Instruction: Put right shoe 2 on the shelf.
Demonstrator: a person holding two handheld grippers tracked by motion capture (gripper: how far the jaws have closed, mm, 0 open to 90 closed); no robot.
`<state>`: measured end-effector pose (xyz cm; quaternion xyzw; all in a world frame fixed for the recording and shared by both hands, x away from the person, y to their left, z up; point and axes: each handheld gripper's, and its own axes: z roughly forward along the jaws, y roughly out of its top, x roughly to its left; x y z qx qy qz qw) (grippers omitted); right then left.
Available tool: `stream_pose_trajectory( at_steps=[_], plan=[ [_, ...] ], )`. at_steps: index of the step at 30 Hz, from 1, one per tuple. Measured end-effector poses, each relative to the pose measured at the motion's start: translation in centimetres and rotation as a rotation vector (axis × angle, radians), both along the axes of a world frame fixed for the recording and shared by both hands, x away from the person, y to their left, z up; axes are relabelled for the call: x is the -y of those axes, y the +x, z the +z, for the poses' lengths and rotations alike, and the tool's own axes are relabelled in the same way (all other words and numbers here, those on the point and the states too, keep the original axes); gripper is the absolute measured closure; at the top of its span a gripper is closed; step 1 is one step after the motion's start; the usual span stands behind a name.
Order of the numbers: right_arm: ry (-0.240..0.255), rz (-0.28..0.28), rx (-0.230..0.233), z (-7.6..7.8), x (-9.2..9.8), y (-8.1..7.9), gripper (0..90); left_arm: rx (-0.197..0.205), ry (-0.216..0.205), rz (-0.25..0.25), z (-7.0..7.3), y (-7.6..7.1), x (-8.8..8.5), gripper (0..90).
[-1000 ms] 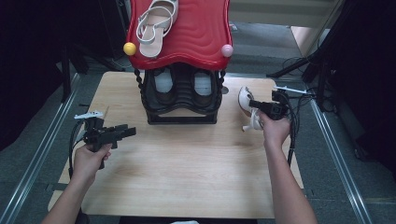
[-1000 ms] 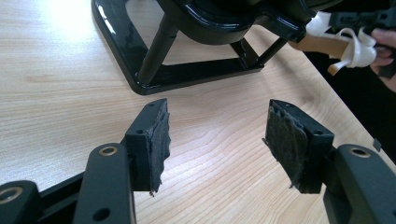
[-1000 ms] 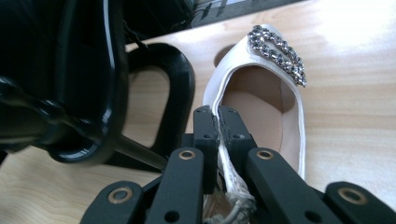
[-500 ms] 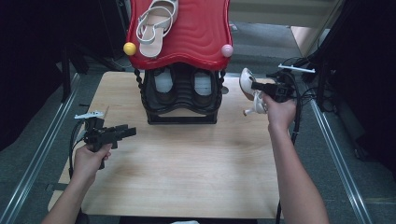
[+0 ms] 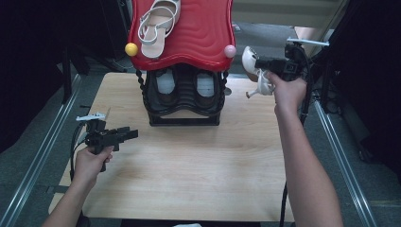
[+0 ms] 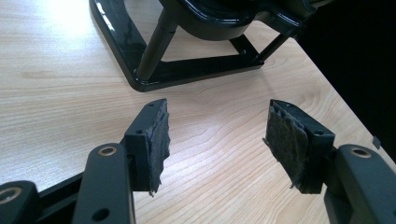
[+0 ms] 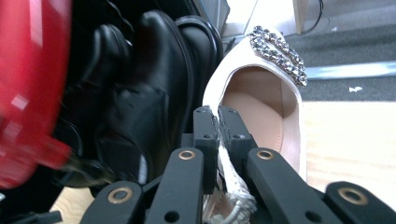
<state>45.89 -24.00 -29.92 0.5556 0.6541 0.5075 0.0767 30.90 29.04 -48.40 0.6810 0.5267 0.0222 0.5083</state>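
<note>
Up at the far right of the table (image 5: 189, 179), the right gripper (image 5: 259, 62) is clamped on the side edge of a white shoe (image 5: 251, 66) and holds it in the air, off the wood. That shoe has shiny stones on its toe and hangs just beside the pink ball (image 5: 230, 51) at the corner of the red top shelf (image 5: 198, 33). A strappy sandal (image 5: 158, 21) lies on that shelf, and two dark shoes (image 5: 184, 87) sit below it in the black rack (image 5: 184, 116). Near the left edge, the left gripper (image 5: 133, 134) hovers low with its jaws spread wide and nothing between them.
</note>
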Motion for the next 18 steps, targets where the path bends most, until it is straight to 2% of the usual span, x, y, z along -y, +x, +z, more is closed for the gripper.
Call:
stream_pose_trajectory(
  at_steps=[18],
  plan=[
    [0.025,-0.001,0.069,8.8,-1.3,0.0,88.3,-0.010,-0.008,-0.006,-0.1,0.0,0.0,39.8]
  ],
)
